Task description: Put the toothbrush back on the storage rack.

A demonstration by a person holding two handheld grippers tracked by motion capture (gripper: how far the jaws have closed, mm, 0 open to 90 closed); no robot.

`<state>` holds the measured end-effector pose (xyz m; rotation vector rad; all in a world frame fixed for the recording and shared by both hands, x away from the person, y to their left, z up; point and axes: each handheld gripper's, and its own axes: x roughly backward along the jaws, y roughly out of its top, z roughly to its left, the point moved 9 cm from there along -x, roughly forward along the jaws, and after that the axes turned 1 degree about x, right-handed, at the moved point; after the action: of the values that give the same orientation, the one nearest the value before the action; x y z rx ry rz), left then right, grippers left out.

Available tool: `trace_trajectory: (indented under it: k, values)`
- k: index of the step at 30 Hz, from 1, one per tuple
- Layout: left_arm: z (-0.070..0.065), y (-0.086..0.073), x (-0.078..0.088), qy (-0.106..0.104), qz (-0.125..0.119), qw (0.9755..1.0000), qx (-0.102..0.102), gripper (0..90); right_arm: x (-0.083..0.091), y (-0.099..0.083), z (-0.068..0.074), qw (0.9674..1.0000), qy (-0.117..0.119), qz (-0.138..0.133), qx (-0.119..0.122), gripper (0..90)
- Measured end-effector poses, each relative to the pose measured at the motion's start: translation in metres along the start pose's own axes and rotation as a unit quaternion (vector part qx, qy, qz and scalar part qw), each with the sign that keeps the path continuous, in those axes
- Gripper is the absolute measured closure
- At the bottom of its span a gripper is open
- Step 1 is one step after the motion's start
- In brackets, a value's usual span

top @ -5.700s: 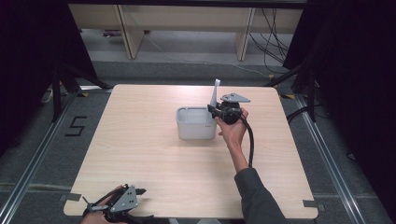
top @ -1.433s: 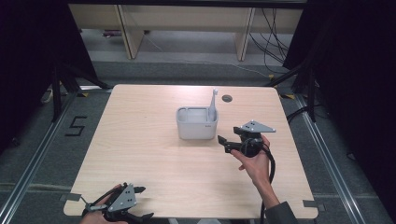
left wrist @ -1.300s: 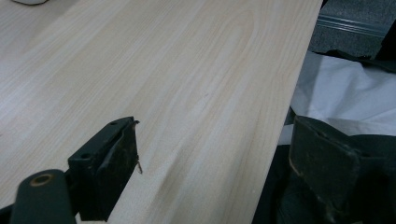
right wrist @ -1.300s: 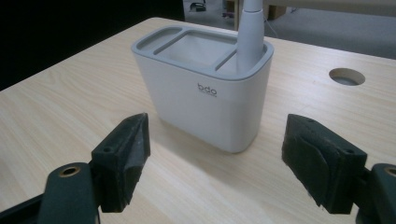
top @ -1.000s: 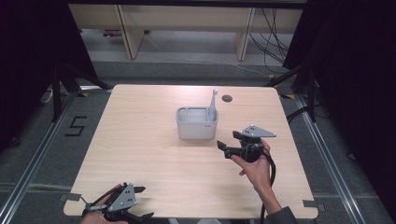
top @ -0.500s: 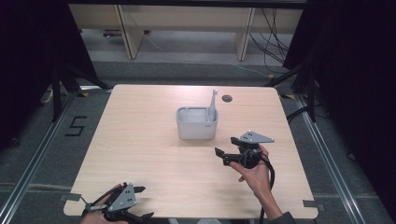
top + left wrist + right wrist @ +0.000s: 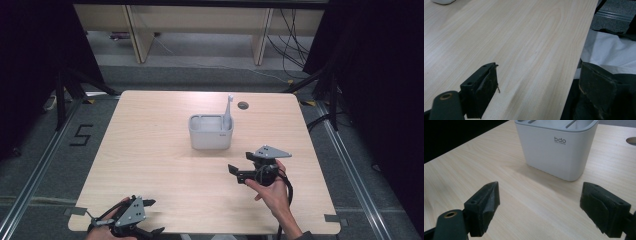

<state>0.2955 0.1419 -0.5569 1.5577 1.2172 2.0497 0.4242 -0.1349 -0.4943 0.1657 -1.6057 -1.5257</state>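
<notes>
White toothbrush (image 7: 228, 114) standing upright in grey holder (image 7: 211, 132) (right compartment), head up, just beyond right gripper (image 7: 238, 172), jaws wide apart, empty, left gripper (image 7: 151, 218) likewise, table (image 7: 150, 150) edge.

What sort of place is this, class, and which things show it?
Probably a lab or recording workspace: a pale wooden table inside dark curtains, loose black cables on the grey floor, and a "5" floor marking.

A holder (image 7: 211, 135) is set near the middle of the table (image 7: 150, 150), with a toothbrush (image 7: 228, 112) stood upright in its right end. A hole (image 7: 243, 105) is found behind it. The right gripper (image 7: 239, 172) is held before it, the left gripper (image 7: 150, 217) at the near-left edge.
</notes>
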Motion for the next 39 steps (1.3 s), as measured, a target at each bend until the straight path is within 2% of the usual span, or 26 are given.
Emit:
trace_trajectory:
  k: [1,4,5,6,7,9,10,11,12,15,16,17,19,20,22,23,24,25,26,27,30,31,33,35,36,39]
  values:
    - [0.0,0.001,-0.001,0.005,-0.007,1.0,0.001,14.7,0.0,-0.001,0.001,1.0,0.0,-0.003,-0.007,16.8]
    - [0.001,0.001,-0.001,0.007,-0.007,0.9999,0.002,14.7,0.0,-0.005,0.001,0.9999,0.007,0.011,0.004,16.6]
    - [0.002,0.0,0.0,0.008,-0.001,1.0,-0.005,14.7,0.0,-0.005,0.001,1.0,-0.001,0.004,-0.004,16.6]
    - [0.001,0.001,0.0,0.007,-0.007,0.9999,0.002,14.7,-0.001,-0.005,-0.001,0.9999,-0.009,0.003,0.005,16.6]
    - [0.0,0.001,0.0,0.007,-0.007,1.0,0.002,14.7,0.0,-0.007,0.003,0.9999,-0.001,0.005,-0.013,16.6]
    - [0.001,0.001,0.0,0.007,-0.007,0.9999,0.002,14.7,0.001,-0.009,0.002,0.9999,-0.001,0.011,0.002,16.5]
    - [0.001,0.001,-0.001,0.008,-0.009,0.9999,0.001,14.7,0.0,-0.01,0.004,0.9999,0.002,0.008,-0.012,16.6]
    - [0.002,0.0,0.0,0.009,-0.004,0.9999,-0.005,14.7,0.0,-0.01,0.001,0.9999,-0.002,0.006,0.009,16.6]
    - [0.002,0.0,0.0,0.009,-0.003,0.9999,-0.004,14.7,0.0,-0.011,0.004,0.9999,0.005,0.009,-0.002,16.6]
    - [0.002,0.0,0.0,0.006,-0.004,1.0,-0.002,14.7,0.0,-0.014,0.006,0.9999,0.007,0.01,-0.003,16.5]
    - [0.003,-0.001,0.002,0.003,0.007,0.9999,-0.011,14.7,0.001,-0.014,0.004,0.9999,-0.001,0.01,0.006,16.5]
    - [0.002,-0.001,0.002,0.003,0.007,0.9999,-0.01,14.7,0.0,-0.015,0.006,1.0,0.001,0.009,-0.003,16.5]
    - [0.001,0.0,0.001,0.001,0.003,1.0,-0.006,14.7,0.002,-0.017,0.006,0.9999,0.005,0.013,0.001,16.3]
    - [0.0,0.002,-0.001,0.005,-0.011,0.9999,0.005,14.7,0.002,-0.017,0.005,0.9999,-0.003,0.012,0.005,15.9]
    - [0.001,0.0,0.001,0.001,0.003,1.0,-0.004,14.7,0.001,-0.019,0.006,0.9999,-0.004,0.016,0.001,15.9]
    - [0.0,0.001,0.001,0.001,-0.003,1.0,0.002,14.7,0.001,-0.019,0.004,0.9998,-0.002,0.01,0.016,15.9]
    - [0.0,0.002,0.0,0.004,-0.014,0.9999,0.008,14.7,0.001,-0.021,0.006,0.9999,0.0,0.014,0.0,15.9]
    - [0.002,0.001,0.001,0.007,-0.002,1.0,-0.002,14.7,0.002,-0.023,0.006,0.9998,0.002,0.021,0.005,16.0]
    - [0.002,0.001,0.001,0.006,-0.002,1.0,-0.002,14.7,0.003,-0.025,0.009,0.9996,0.002,0.024,-0.016,15.9]
    - [0.001,0.0,0.002,0.002,0.003,1.0,-0.002,14.7,0.002,-0.024,0.005,0.9999,0.002,0.014,0.008,15.9]
    - [-0.001,0.002,0.0,-0.001,-0.007,1.0,0.007,14.7,0.004,-0.029,0.008,0.9997,0.004,0.024,-0.01,15.9]
    - [0.0,0.002,0.0,0.005,-0.014,0.9999,0.008,14.7,0.004,-0.029,0.006,0.9998,0.007,0.019,0.008,15.9]
    - [0.002,0.001,0.002,0.008,-0.002,1.0,-0.003,14.7,0.006,-0.033,0.007,0.9995,0.001,0.029,-0.008,16.0]
    - [0.001,0.001,0.001,0.008,-0.005,0.9999,0.004,14.7,0.005,-0.035,0.008,0.9996,0.01,0.028,0.0,15.9]
    - [0.002,0.001,0.002,0.008,-0.002,1.0,0.0,14.7,0.006,-0.036,0.01,0.9995,0.011,0.028,-0.008,16.0]
    - [0.002,0.001,0.002,0.009,-0.004,0.9999,-0.004,14.8,0.008,-0.036,0.012,0.9996,0.012,0.026,0.001,16.0]
